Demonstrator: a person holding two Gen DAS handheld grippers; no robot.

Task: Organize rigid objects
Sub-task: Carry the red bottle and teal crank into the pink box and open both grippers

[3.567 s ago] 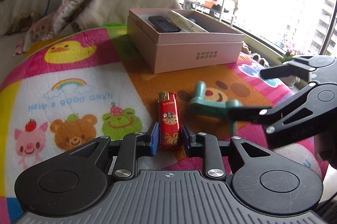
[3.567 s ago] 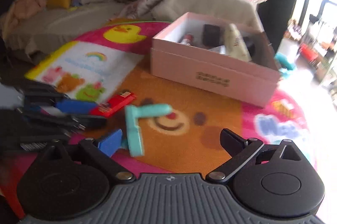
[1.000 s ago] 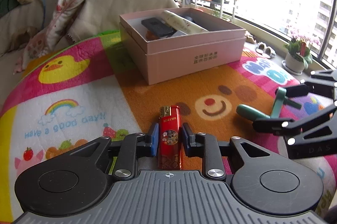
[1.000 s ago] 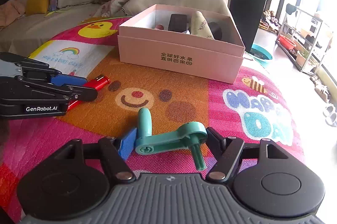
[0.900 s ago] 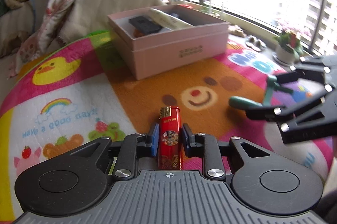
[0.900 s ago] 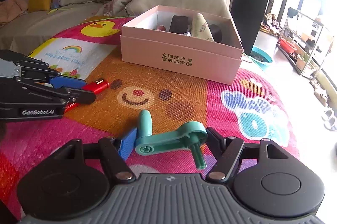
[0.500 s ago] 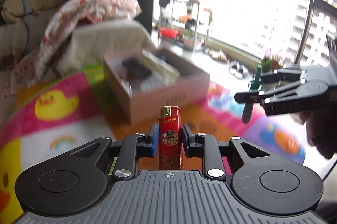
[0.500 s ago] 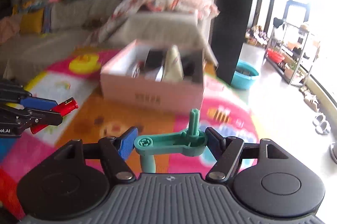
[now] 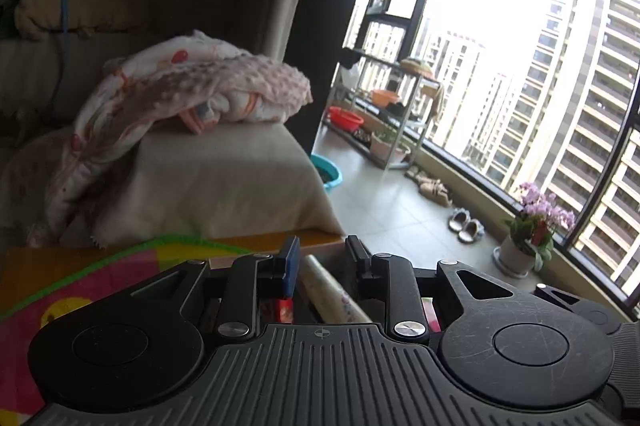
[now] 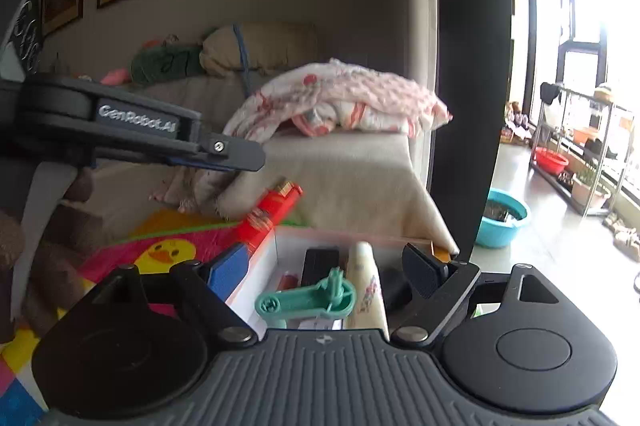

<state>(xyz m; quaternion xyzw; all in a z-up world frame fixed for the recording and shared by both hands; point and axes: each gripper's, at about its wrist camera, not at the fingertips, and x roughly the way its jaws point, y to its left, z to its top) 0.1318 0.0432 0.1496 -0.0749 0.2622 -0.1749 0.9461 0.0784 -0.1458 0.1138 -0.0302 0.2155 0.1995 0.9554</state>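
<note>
Both grippers hang over the open pink box (image 10: 262, 262). My right gripper (image 10: 326, 272) has its jaws opening, and the teal crank (image 10: 308, 300) lies loose below and between them, touching neither pad, over the box's inside. To the upper left, the left gripper (image 10: 240, 156) points right. The red lighter (image 10: 272, 210) is tilted in the air just under its tips, free of them. In the left wrist view the left gripper (image 9: 322, 262) stands open and holds nothing; a cream tube (image 9: 320, 286) in the box shows through the gap. The box also holds a black item (image 10: 320, 262).
A beige sofa block with a pink blanket (image 10: 340, 106) stands right behind the box. The colourful play mat (image 10: 168, 250) spreads to the left. On the floor to the right are a blue basin (image 10: 502, 218), a metal shelf (image 10: 580, 146) and a flower pot (image 9: 520, 254).
Both grippers rose and moved forward over the box. The lighter slipped out of the left jaws. The right jaws widened and the teal crank came free of the pads.
</note>
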